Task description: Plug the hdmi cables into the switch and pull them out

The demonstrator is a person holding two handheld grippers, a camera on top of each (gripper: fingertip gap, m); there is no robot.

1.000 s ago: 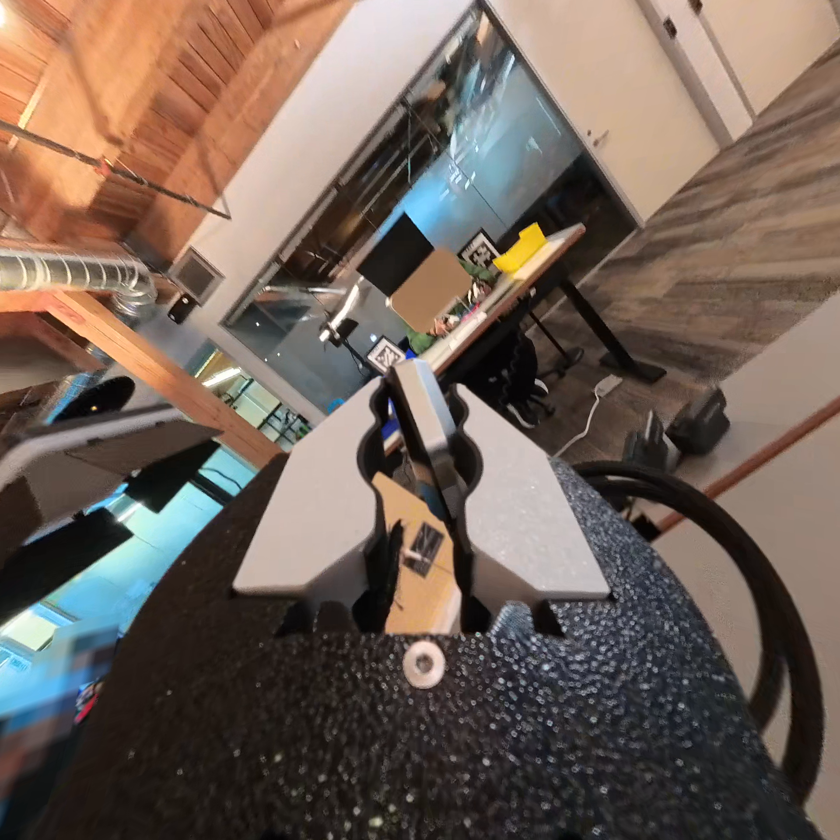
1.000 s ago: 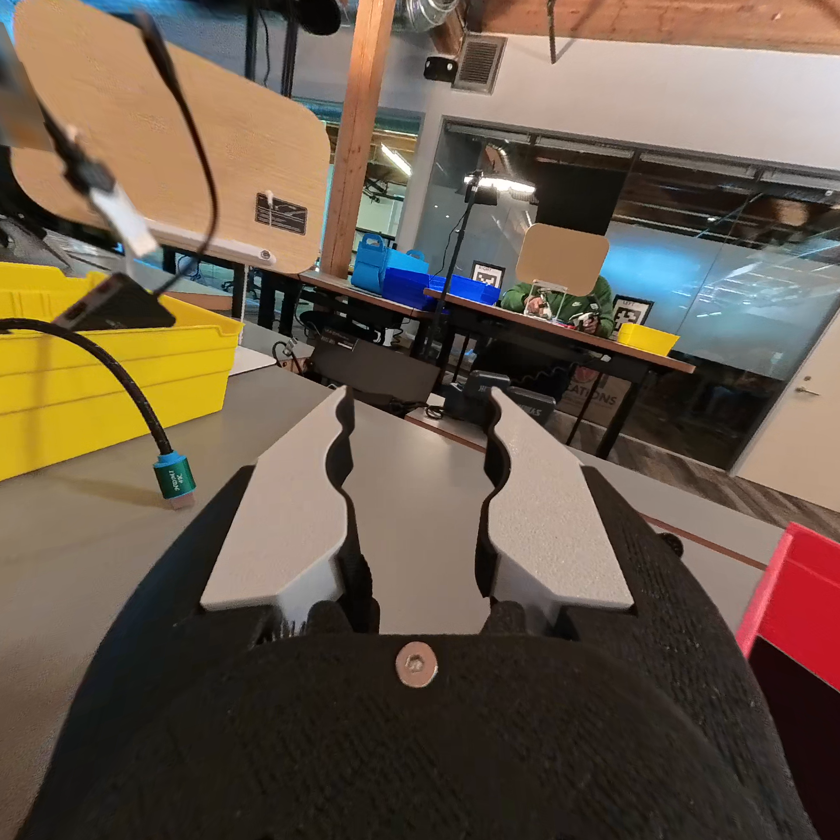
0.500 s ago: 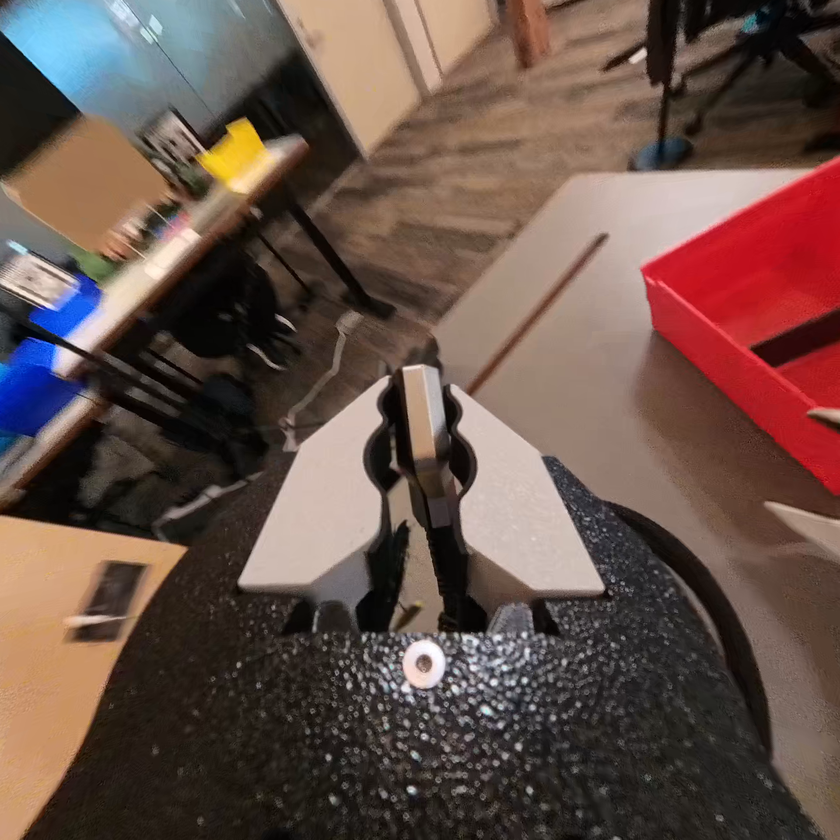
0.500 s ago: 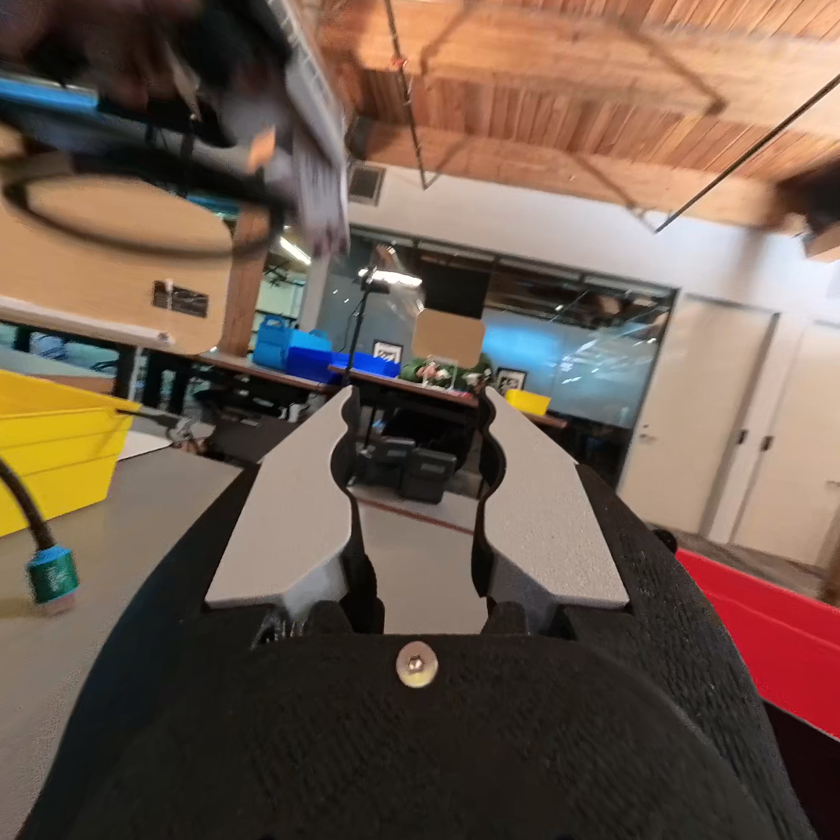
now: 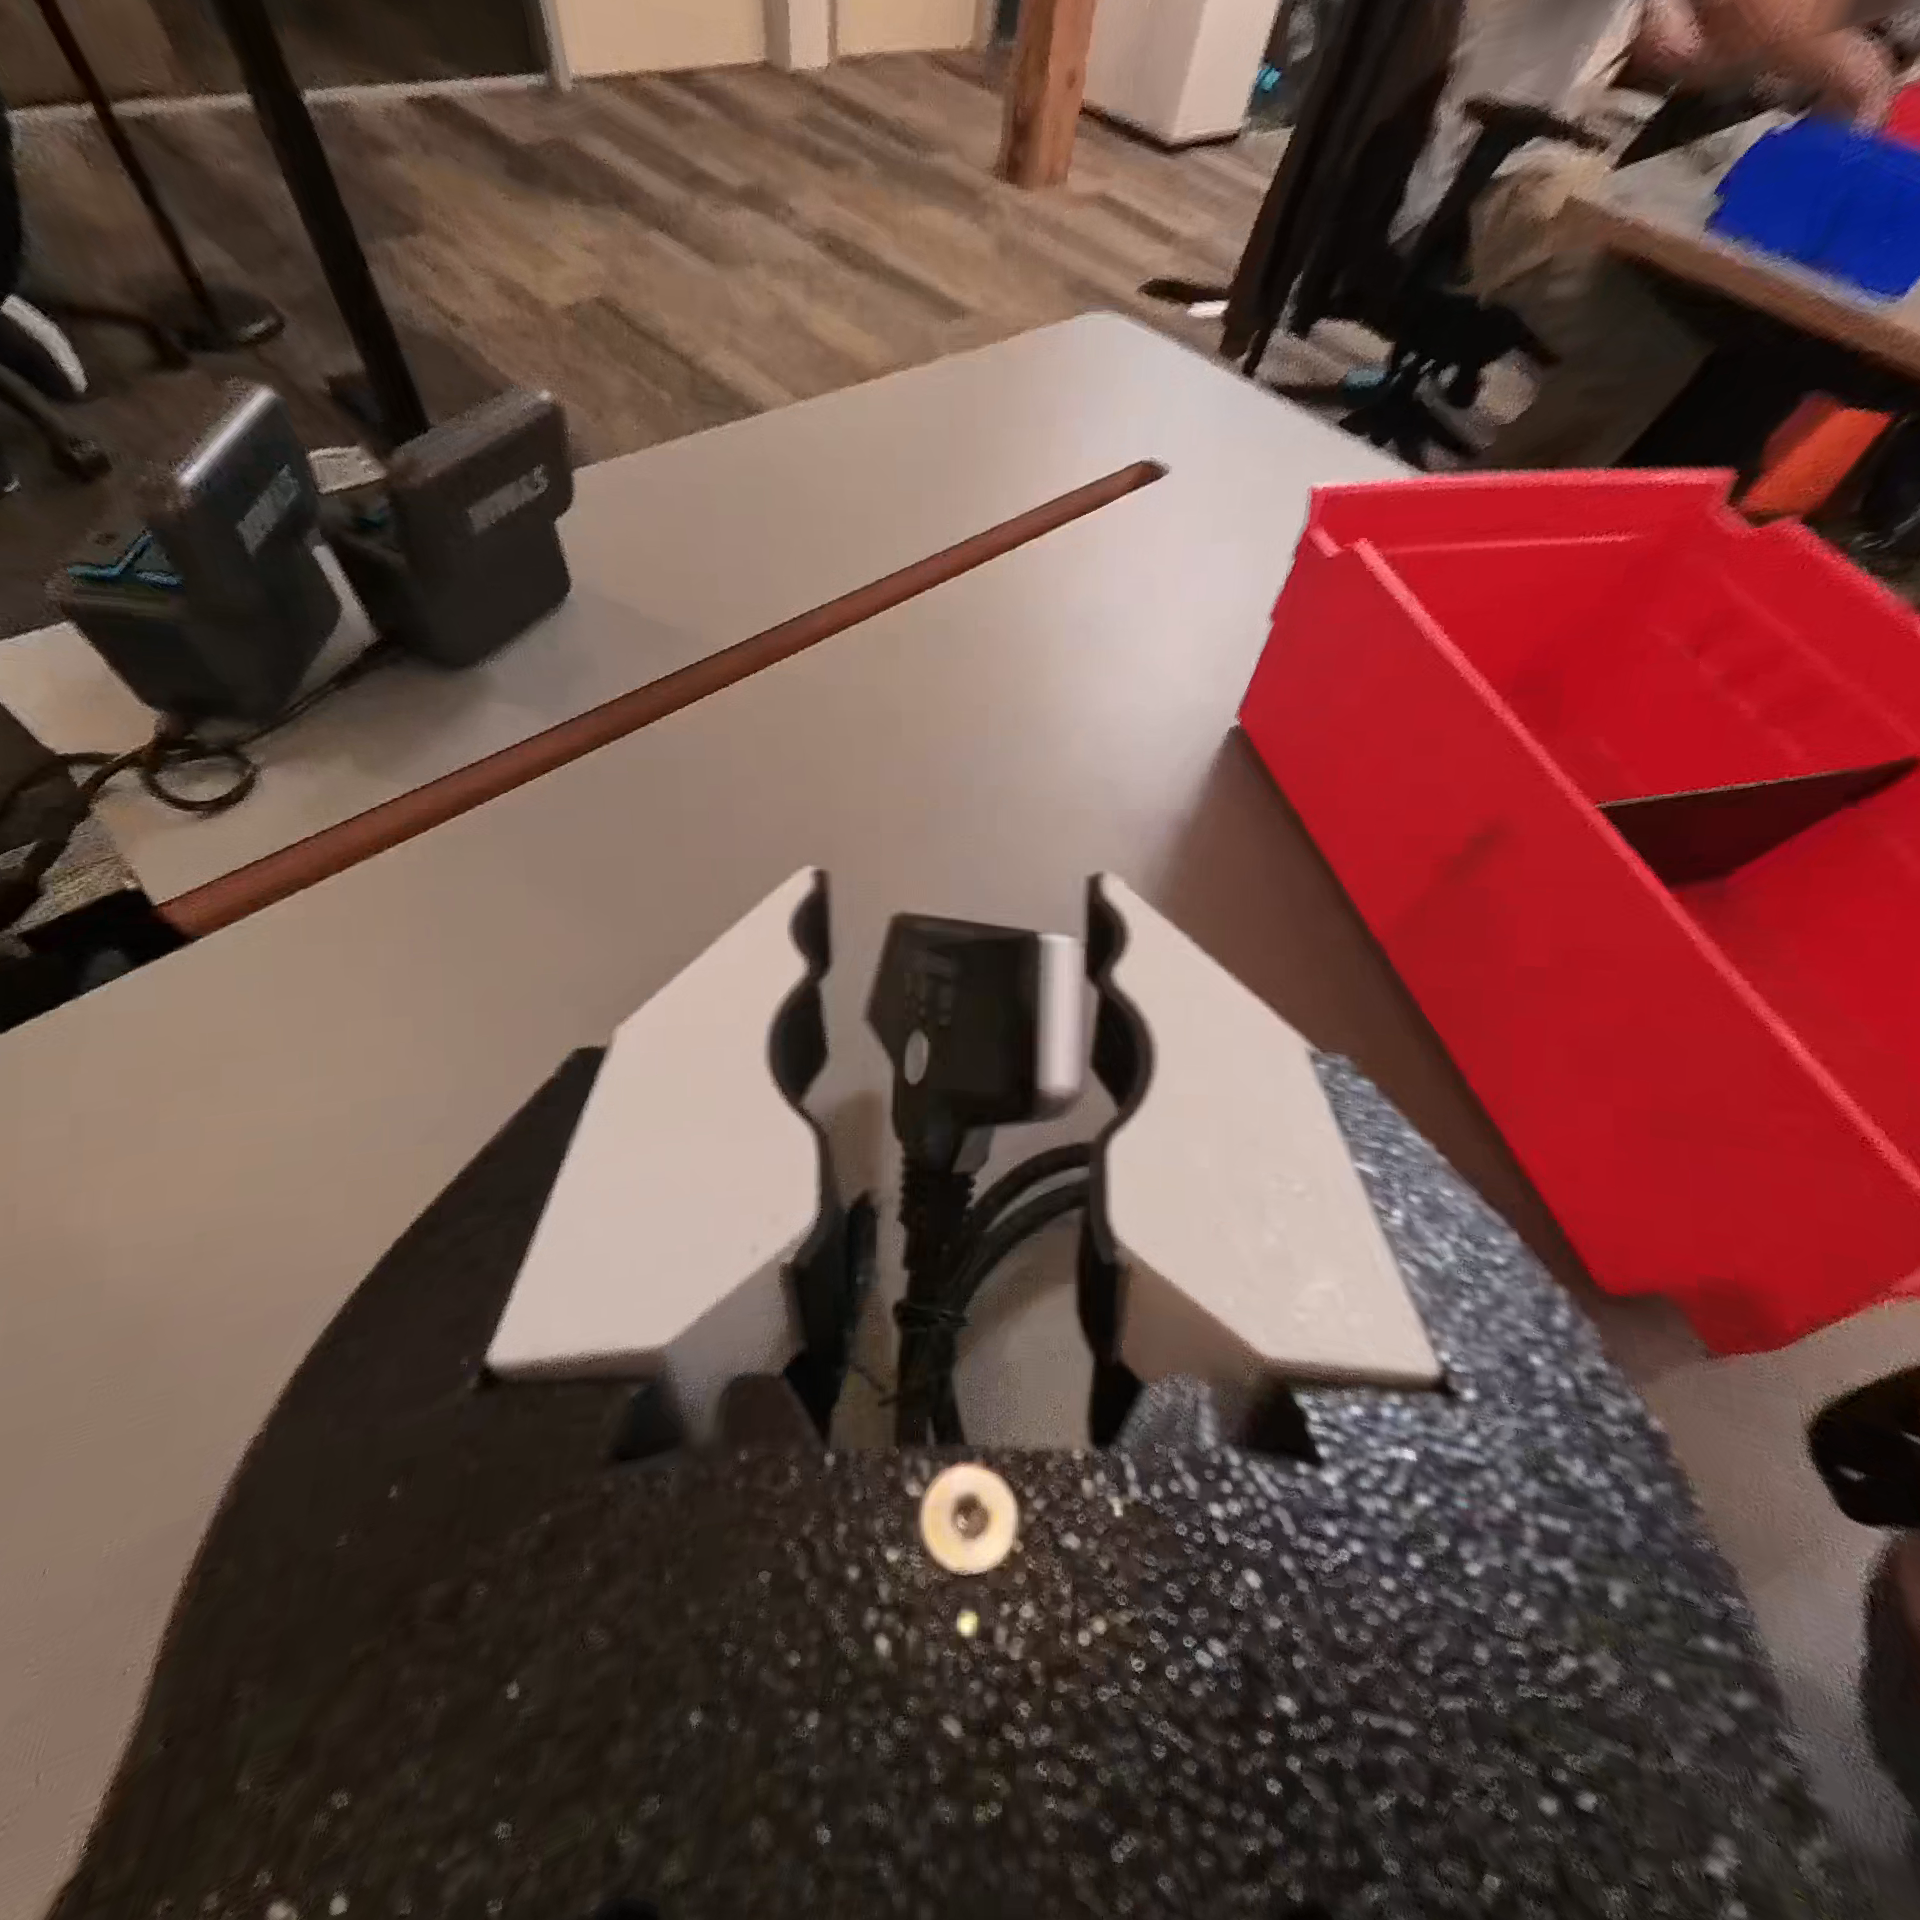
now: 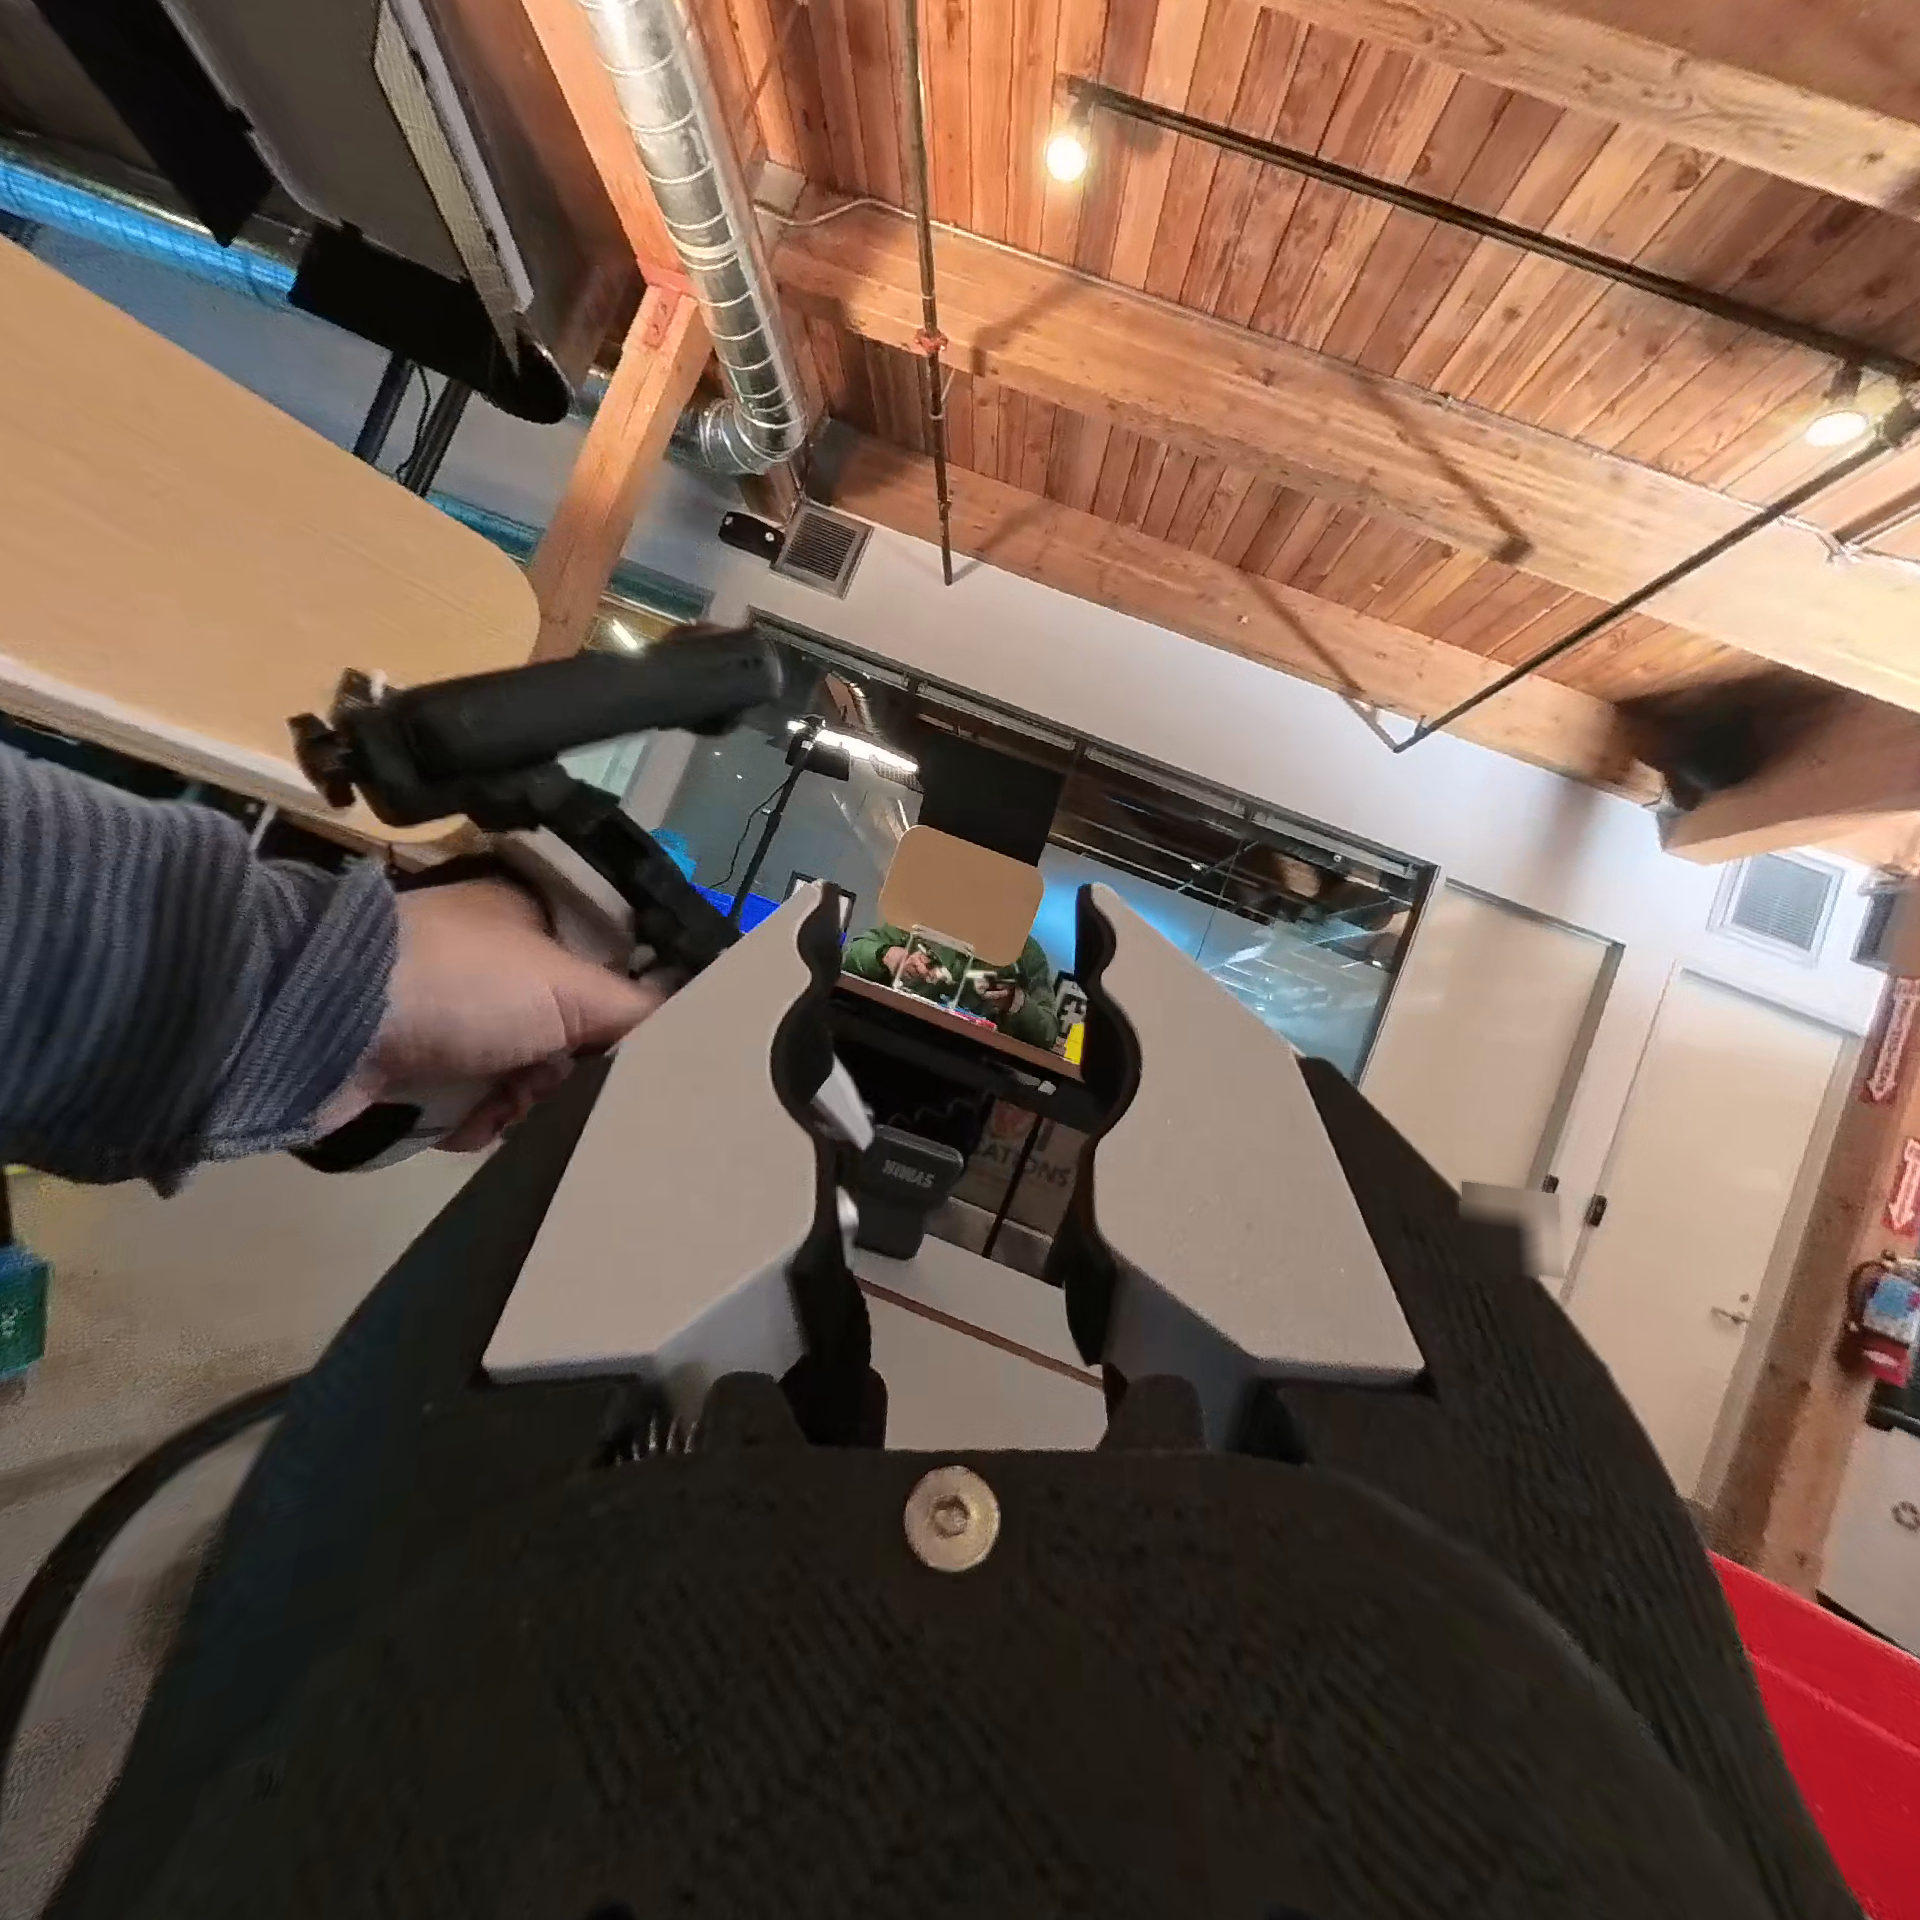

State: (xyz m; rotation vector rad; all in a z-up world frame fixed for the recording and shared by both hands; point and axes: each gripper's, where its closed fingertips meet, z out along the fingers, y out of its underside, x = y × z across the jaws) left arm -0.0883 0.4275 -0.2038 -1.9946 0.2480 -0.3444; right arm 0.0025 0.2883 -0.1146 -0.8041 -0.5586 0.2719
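Note:
In the left wrist view, my left gripper (image 5: 956, 883) is open just above the grey table (image 5: 520, 1039). The black and silver switch (image 5: 966, 1018) sits loose between its fingers, close to the right one, and its black cable (image 5: 930, 1247) runs back under the gripper. My right gripper (image 6: 953, 891) is open and empty, tilted up toward the wooden ceiling. In the right wrist view, a hand (image 6: 488, 1029) holds the left gripper's black handle (image 6: 540, 717). A teal HDMI plug (image 6: 16, 1309) shows at the left edge, with a loop of black cable (image 6: 62, 1538) below it.
A red bin (image 5: 1455, 831) stands on the table at the right, and its corner shows in the right wrist view (image 6: 1829, 1714). Two dark chargers (image 5: 312, 551) stand on the adjoining table beyond a brown seam (image 5: 675, 675). A person sits at a far desk (image 6: 935, 966). The left gripper's tips are roughly 20 centimetres from the right gripper's. It is some 25 centimetres from my left tips to the brown seam (image 5: 675, 675).
My left gripper swung down to the table and opened; the switch it was clamping now sits loose between its fingers. My right gripper tilted up toward the ceiling and stayed open.

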